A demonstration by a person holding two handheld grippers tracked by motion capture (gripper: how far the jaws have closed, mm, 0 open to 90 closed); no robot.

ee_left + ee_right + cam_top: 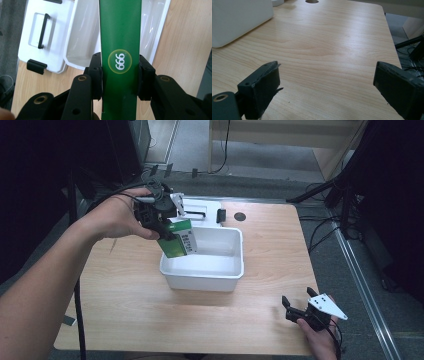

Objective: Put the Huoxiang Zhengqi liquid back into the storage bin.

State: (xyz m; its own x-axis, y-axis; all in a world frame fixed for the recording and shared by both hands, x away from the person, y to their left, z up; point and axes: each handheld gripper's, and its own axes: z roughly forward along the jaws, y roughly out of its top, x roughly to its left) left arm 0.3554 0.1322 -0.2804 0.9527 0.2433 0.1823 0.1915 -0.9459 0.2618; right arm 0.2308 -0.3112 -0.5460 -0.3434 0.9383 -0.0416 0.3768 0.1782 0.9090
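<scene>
My left gripper (167, 231) is shut on a green box (178, 239) with a white label side, holding it tilted over the left rim of the white bin (233, 271). In the left gripper view the green box (120, 37) carries a round "999" sticker and sits clamped between both black pads (96, 75), above the white bin (80, 37). My right gripper (298, 303) rests low at the table's front right corner, jaws wide open. In the right gripper view its pads (263, 87) stand far apart over bare wood, with nothing between them.
A white lid (42, 32) with a black handle and black latch lies flat behind the bin, at the table's back edge. A round cable hole (240, 216) sits in the tabletop behind the bin. Cables and a dark stand occupy the floor to the right.
</scene>
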